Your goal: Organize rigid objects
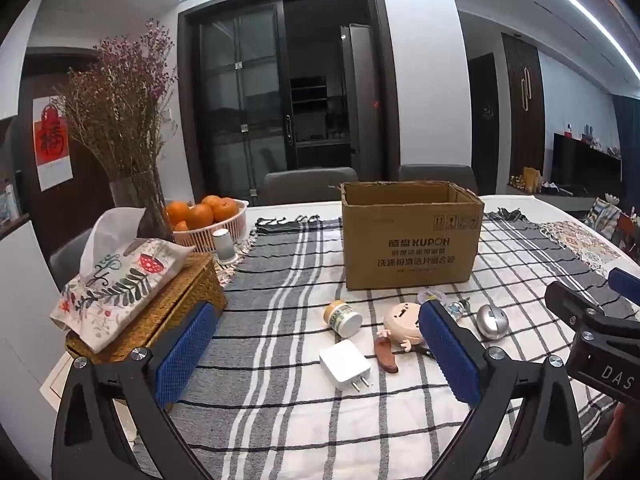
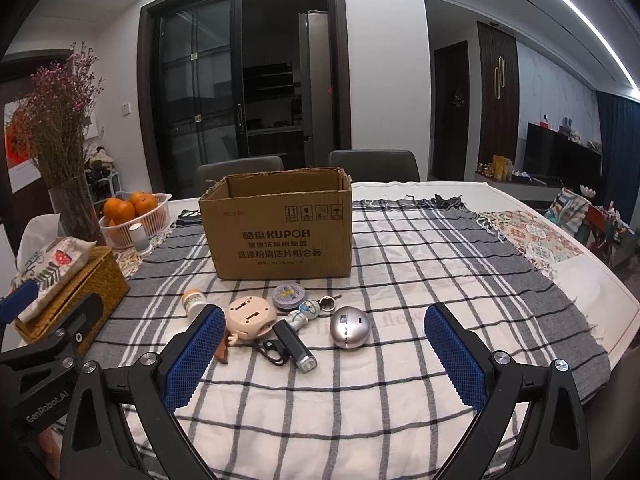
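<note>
An open cardboard box [image 1: 412, 236] [image 2: 278, 228] stands on the checked cloth. In front of it lie several small objects: a white charger plug [image 1: 346, 365], a small lidded jar [image 1: 344, 316] [image 2: 194, 300], a beige doll figure [image 1: 402, 318] [image 2: 250, 316], a brown wooden piece [image 1: 386, 354], a silver egg-shaped gadget [image 1: 493, 321] [image 2: 350, 326], a black flashlight [image 2: 295, 344], a round tin [image 2: 289, 296] and an astronaut keychain [image 2: 308, 312]. My left gripper [image 1: 318, 354] is open above the near cloth. My right gripper [image 2: 326, 354] is open too, nothing between its pads.
At the left stand a wicker tissue box [image 1: 160, 300] [image 2: 76, 292], a basket of oranges [image 1: 208, 216] [image 2: 134, 210], a vase of dried flowers [image 1: 128, 120] and a small white cylinder [image 1: 221, 246]. Two chairs [image 2: 374, 164] are behind the table. The table edge [image 2: 600, 276] curves at right.
</note>
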